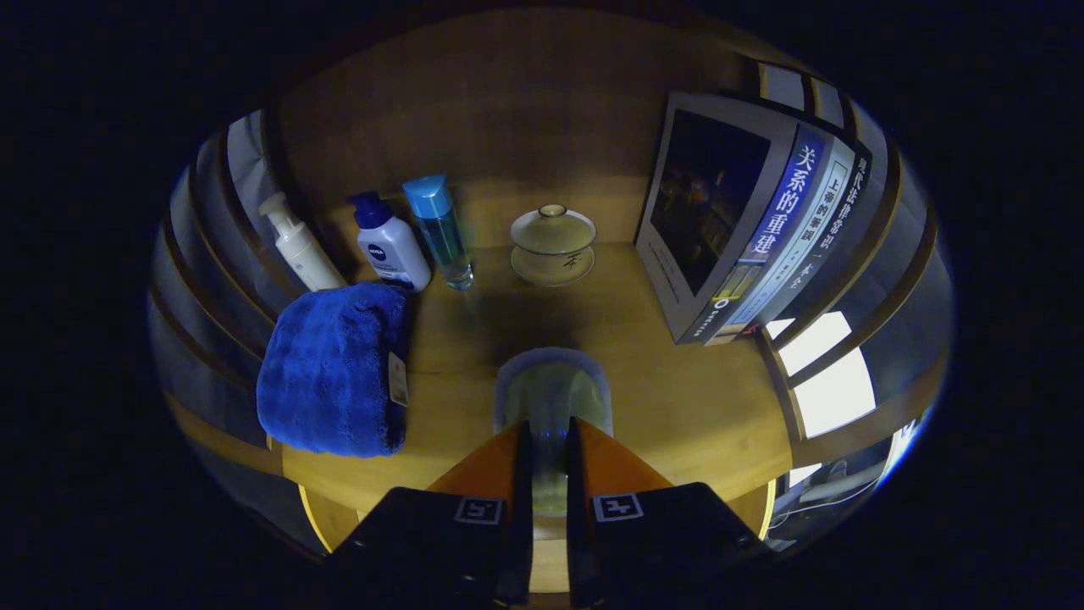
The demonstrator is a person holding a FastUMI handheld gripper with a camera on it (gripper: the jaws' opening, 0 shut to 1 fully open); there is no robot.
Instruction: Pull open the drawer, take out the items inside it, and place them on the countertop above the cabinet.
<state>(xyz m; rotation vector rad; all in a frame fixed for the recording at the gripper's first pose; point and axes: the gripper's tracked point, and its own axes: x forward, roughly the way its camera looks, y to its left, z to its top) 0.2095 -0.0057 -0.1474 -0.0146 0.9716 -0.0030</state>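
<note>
On the wooden desk [677, 398] above the cabinet, we see things set out in a loose row against the back panel. Largest are the books [745, 229], standing upright on the right. On the left lies a folded blue towel [330, 373], close to the front edge. Behind it stand three bottles: a white pump bottle [298, 246], a white bottle with a dark blue cap [389, 246] and a clear blue bottle [440, 229] just beside it. Between the bottles and the books sits a small lidded tea bowl [552, 244] on its saucer.

Smallest and nearest is a pale, translucent cup-like thing [550, 398], which we judge to be an item from the drawer. Our gripper [549, 440] has its fingers [500, 462] drawn close together, and the item stands in the narrow gap and just ahead of the tips. It looks held, though we cannot be sure both fingers press on it. It seems to rest on or just above the wood.

We judge that we are at the placing step. Next we would spread the fingers, then draw straight back without tipping the item.
</note>
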